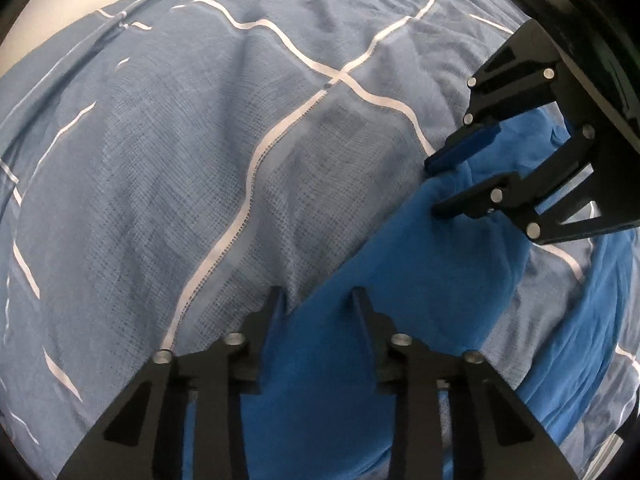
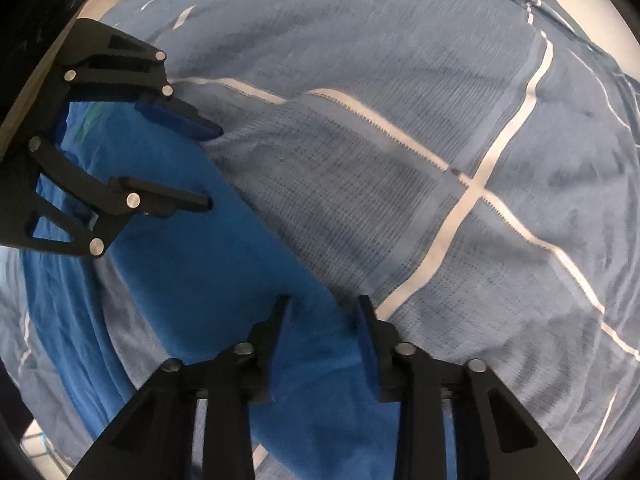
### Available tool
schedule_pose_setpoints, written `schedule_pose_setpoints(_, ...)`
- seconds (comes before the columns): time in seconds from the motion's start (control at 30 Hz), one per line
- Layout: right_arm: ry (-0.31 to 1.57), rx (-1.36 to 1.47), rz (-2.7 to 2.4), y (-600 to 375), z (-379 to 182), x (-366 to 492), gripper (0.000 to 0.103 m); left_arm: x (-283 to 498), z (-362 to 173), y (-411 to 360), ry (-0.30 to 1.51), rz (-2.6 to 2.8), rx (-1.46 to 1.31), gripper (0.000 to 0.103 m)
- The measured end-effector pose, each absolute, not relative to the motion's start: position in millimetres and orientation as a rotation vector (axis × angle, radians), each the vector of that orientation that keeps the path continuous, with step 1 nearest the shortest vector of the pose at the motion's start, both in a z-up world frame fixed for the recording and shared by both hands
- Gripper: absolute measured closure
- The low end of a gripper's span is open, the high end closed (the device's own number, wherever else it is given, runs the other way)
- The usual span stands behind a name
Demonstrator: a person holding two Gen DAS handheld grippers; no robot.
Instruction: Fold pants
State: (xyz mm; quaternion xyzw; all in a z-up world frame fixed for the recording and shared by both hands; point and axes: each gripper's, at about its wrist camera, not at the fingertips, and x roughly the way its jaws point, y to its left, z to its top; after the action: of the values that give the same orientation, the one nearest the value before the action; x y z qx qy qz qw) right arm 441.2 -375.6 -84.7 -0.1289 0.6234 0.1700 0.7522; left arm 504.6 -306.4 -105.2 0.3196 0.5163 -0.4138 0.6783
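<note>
1. The bright blue cloth pants (image 1: pixel 320 392) are lying on the grey-blue checked bedspread (image 1: pixel 200 180), running from bottom centre toward the right of the left wrist frame
2. The left gripper (image 1: pixel 318 300) and right gripper (image 2: pixel 324 304) are both straddling the edge of the pants, jaws part spread, not yet pinching
3. No fold is showing; folding is only starting

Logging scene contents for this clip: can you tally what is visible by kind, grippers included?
Grippers: 2, the left gripper and the right gripper
Garments: 1, bright blue pants
Bedding: 1, grey-blue cover with white stripes
Total: 4
</note>
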Motion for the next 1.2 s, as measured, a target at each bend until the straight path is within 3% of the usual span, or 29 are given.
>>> schedule_pose_setpoints(0.1,1.356,-0.276,0.365,-376.8,-84.4,440.9,0.088,501.9,-99.7,-304.1,1.149,-0.921,0.708,0.083)
schedule_pose_setpoints(0.2,1.324,-0.274,0.353,-377.6,-75.2,437.3,0.092,498.3,-86.5,-300.3,1.118,-0.915,0.695,0.088)
schedule_pose_setpoints(0.47,1.21,-0.355,0.299,-383.9,-29.5,445.8,0.092,521.6,-66.0,-294.6,1.038,-0.855,0.665,0.091)
schedule_pose_setpoints(0.67,1.222,-0.355,0.24,-385.5,-45.5,472.6,0.092,547.4,-90.3,-313.4,1.076,-0.802,0.679,0.091)
schedule_pose_setpoints(0.77,1.228,-0.352,0.192,-393.1,-57.7,476.9,0.09,547.7,-98.5,-321.7,1.08,-0.773,0.725,0.088)
schedule_pose_setpoints(0.87,1.236,-0.294,0.142,-407.7,-58.4,476.6,0.067,545.3,-89.3,-325.5,1.061,-0.745,0.709,0.081)
schedule_pose_setpoints(0.93,1.206,-0.268,0.093,-416.2,-49.1,472.2,0.06,542.8,-71.1,-323.6,1.012,-0.711,0.658,0.049)
schedule_pose_setpoints(0.97,1.185,-0.262,0.069,-420.9,-43.7,470.1,0.06,539.5,-59.0,-322.7,0.973,-0.684,0.626,0.044)
schedule_pose_setpoints(1.2,1.088,-0.153,0.009,-459.3,-0.9,421.2,0.06,493.3,-25.0,-345.6,0.936,-0.708,0.492,0.043)
